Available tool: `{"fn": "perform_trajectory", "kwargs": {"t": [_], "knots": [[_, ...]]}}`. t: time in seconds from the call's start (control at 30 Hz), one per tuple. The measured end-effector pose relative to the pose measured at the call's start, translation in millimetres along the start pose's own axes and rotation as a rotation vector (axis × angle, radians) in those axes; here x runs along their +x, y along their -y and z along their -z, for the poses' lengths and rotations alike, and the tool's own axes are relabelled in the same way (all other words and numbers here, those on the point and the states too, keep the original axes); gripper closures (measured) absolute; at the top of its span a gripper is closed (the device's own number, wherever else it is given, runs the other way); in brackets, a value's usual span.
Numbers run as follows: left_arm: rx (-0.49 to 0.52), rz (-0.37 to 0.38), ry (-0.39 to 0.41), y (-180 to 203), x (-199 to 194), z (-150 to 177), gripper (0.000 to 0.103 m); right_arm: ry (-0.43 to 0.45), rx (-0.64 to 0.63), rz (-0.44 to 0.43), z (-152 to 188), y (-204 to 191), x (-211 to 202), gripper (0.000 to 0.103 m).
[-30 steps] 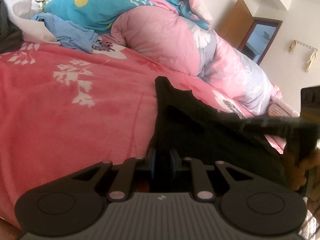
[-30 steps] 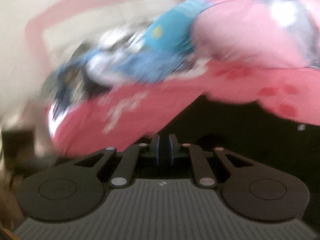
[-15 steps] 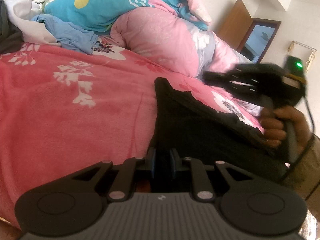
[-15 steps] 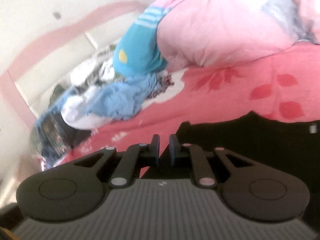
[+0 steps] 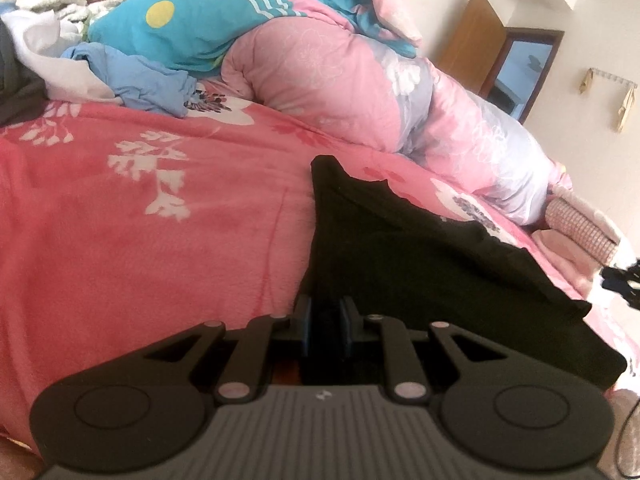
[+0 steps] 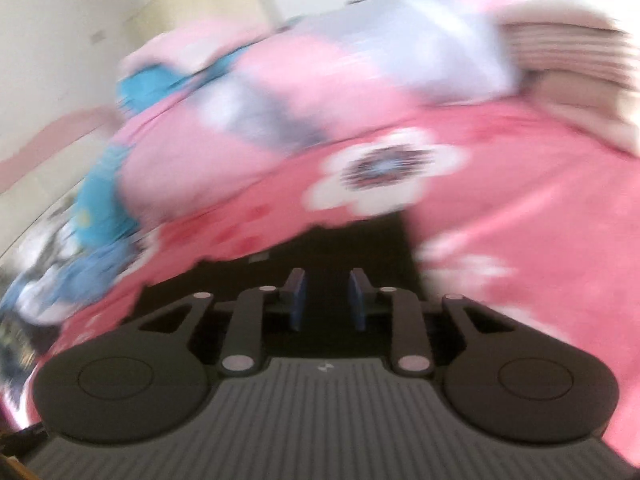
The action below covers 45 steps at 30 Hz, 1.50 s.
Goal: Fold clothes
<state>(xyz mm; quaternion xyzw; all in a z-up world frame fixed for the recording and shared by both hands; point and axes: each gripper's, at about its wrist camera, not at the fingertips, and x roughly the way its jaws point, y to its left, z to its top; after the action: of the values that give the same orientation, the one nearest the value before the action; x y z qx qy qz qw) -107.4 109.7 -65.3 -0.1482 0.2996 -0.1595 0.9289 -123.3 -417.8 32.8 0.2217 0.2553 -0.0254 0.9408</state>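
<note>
A black garment lies spread on the pink flowered blanket, with one point reaching toward the far side. My left gripper is shut on its near edge, and black cloth fills the narrow gap between the blue pads. The right wrist view is blurred by motion. In it my right gripper hangs over a corner of the black garment. Its jaws are opening and the pads stand apart, pressing on nothing. The cloth lies below and ahead of them.
A rolled pink quilt and a teal cover run along the far side of the bed. Loose blue and white clothes are heaped at the far left. A folded striped stack sits at the far right. A wooden door stands behind.
The right gripper, held above the garment half a second ago, has swung away to the right and its jaws have parted. The left gripper has kept still, shut on the cloth.
</note>
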Motion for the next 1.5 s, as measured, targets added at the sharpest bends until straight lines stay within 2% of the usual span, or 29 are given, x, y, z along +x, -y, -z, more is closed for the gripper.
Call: {"fn": "perform_trajectory", "kwargs": {"t": [0.1, 0.2, 0.37, 0.47, 0.57, 0.63, 0.8, 0.87, 1.03, 1.1, 1.13, 1.3, 1.5], "knots": [[0.017, -0.031, -0.008, 6.9, 0.1, -1.3, 0.085, 0.004, 0.071, 0.032, 4.0, 37.1, -19.0, 0.078], [0.026, -0.061, -0.024, 12.9, 1.3, -3.8, 0.085, -0.039, 0.058, 0.001, 13.2, 43.2, -19.8, 0.078], [0.042, -0.101, -0.056, 20.1, 4.4, -8.8, 0.085, -0.226, -0.105, -0.052, 26.9, 25.4, 8.4, 0.078], [0.054, -0.12, -0.079, 23.8, 6.1, -12.2, 0.085, -0.331, -0.216, -0.022, 32.4, 11.7, 46.4, 0.079], [0.069, -0.134, -0.108, 26.8, 7.9, -16.3, 0.085, -0.267, -0.191, 0.006, 8.7, 13.6, 77.0, 0.08], [0.081, -0.141, -0.126, 28.9, 8.7, -18.6, 0.085, -0.188, -0.124, 0.008, -14.3, 21.1, 88.9, 0.079], [0.086, -0.148, -0.148, 30.8, 11.3, -21.8, 0.085, -0.019, 0.101, -0.121, -51.4, 55.0, 69.2, 0.073], [0.093, -0.147, -0.157, 31.2, 12.1, -23.4, 0.084, 0.011, 0.107, -0.101, -50.4, 66.3, 54.3, 0.071], [0.077, -0.136, -0.167, 30.2, 8.4, -29.9, 0.08, -0.023, 0.099, -0.025, -27.5, 97.8, 36.0, 0.068], [0.071, -0.145, -0.147, 31.2, 4.1, -33.5, 0.068, -0.05, 0.116, -0.002, -16.2, 108.9, 36.2, 0.068], [0.069, -0.152, -0.132, 31.8, 1.6, -35.7, 0.066, -0.062, 0.128, 0.003, -10.8, 114.0, 37.6, 0.068], [0.047, -0.137, -0.085, 31.0, 2.6, -51.7, 0.065, -0.096, 0.179, -0.011, 12.0, 124.7, 47.5, 0.068], [0.075, -0.12, -0.096, 32.5, 42.4, -68.8, 0.066, -0.117, 0.182, -0.004, 17.7, 120.9, 60.8, 0.067]]}}
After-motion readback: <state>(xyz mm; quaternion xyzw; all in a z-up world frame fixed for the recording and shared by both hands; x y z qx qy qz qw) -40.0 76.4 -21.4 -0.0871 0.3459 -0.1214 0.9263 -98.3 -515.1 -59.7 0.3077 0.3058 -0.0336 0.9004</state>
